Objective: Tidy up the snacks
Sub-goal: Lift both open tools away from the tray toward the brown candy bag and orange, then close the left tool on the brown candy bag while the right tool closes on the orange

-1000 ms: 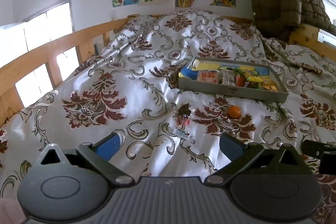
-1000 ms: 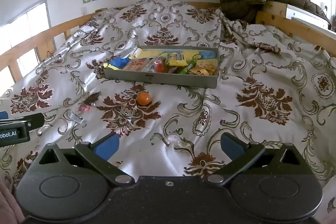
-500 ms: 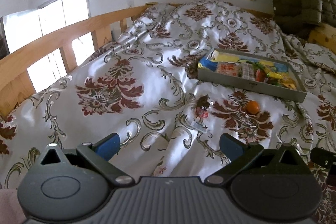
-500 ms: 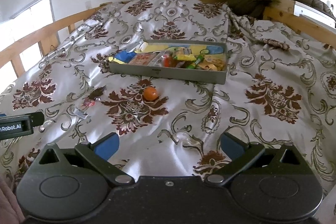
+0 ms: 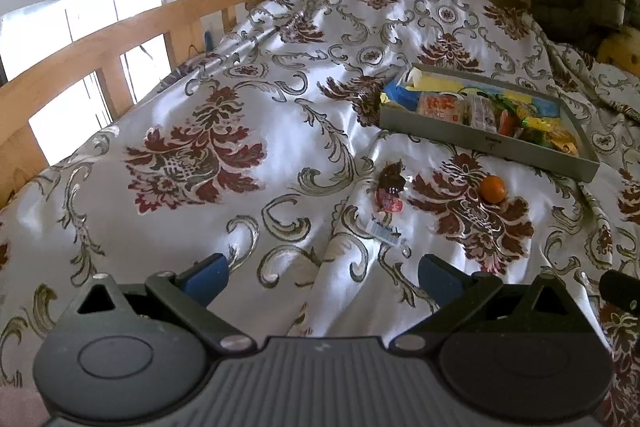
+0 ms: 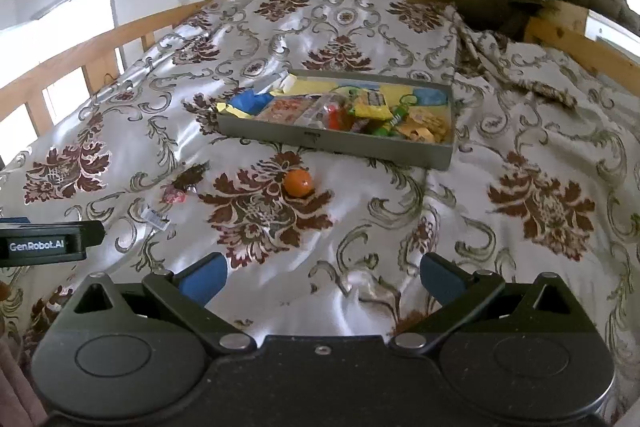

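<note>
— What's in front of you?
— Bed (image 6: 540,155) with patterned cover. Grey tray (image 6: 340,143) of snacks mid-bed. Orange ball (image 6: 298,182) just before it; small wrapped candy (image 5: 390,203) lies left of that.
— Your tongs?
— Left tongs (image 5: 320,273) and right tongs (image 6: 320,273) both spread wide, empty, above the cover.

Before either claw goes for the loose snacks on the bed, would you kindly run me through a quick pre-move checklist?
1. Left claw open and empty: ok.
2. Right claw open and empty: ok.
3. Loose items located: orange ball, red-wrapped candy and small barcode-labelled packet lie apart on the bedspread, outside the tray: ok.
4. Path to the orange ball clear for the right claw: ok, nothing between them.
5. Grey tray has room: cannot tell; it looks well filled with packets.
6. Tray sits level: not ok; the bedspread under it is soft and rumpled.
</note>
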Motion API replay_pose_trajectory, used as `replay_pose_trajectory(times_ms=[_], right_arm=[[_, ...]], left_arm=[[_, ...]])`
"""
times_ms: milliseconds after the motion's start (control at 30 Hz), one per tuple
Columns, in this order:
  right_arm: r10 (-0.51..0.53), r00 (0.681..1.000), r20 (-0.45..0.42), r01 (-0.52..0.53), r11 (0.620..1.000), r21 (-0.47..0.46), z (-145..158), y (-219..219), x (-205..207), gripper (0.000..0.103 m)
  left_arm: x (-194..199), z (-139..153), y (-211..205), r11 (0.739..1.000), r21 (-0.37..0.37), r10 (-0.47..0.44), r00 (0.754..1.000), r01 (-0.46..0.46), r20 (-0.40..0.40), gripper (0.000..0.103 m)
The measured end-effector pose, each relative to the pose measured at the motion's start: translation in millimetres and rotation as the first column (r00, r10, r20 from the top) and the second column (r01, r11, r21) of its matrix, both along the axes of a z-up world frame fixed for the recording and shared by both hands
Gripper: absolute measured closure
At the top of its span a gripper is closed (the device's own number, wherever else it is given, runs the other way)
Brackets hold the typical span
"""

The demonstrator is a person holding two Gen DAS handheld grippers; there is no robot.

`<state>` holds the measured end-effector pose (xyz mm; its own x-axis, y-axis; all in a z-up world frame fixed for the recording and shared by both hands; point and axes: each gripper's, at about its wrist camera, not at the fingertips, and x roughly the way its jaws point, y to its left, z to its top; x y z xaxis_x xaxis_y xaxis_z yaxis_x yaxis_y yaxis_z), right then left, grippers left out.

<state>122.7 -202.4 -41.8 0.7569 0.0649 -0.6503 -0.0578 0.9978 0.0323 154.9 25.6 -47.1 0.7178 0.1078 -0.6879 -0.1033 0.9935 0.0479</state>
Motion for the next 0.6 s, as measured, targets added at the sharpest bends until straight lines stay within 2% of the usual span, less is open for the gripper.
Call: replay_pose_trajectory(times_ms=[167, 367, 600], right_arm=[[0.031, 0.999, 0.007, -0.031, 0.999, -0.02, 2, 1, 16, 0.001], [0.076, 0.997, 0.025, -0.075, 0.996, -0.055, -2, 1, 37, 0.001], [0.146, 0.989, 0.039, -0.142, 0.986, -0.083, -18, 5, 61, 0.001]], left_arm=[[18, -2, -3, 0.999, 0.038, -0.033, 0.999, 0.033, -0.004, 0.0], [41, -7, -7, 0.989, 0.079, -0.122, 0.992, 0.122, -0.006, 0.0], [69, -20, -13, 0.958, 0.148, -0.253, 0.967, 0.247, 0.024, 0.0]])
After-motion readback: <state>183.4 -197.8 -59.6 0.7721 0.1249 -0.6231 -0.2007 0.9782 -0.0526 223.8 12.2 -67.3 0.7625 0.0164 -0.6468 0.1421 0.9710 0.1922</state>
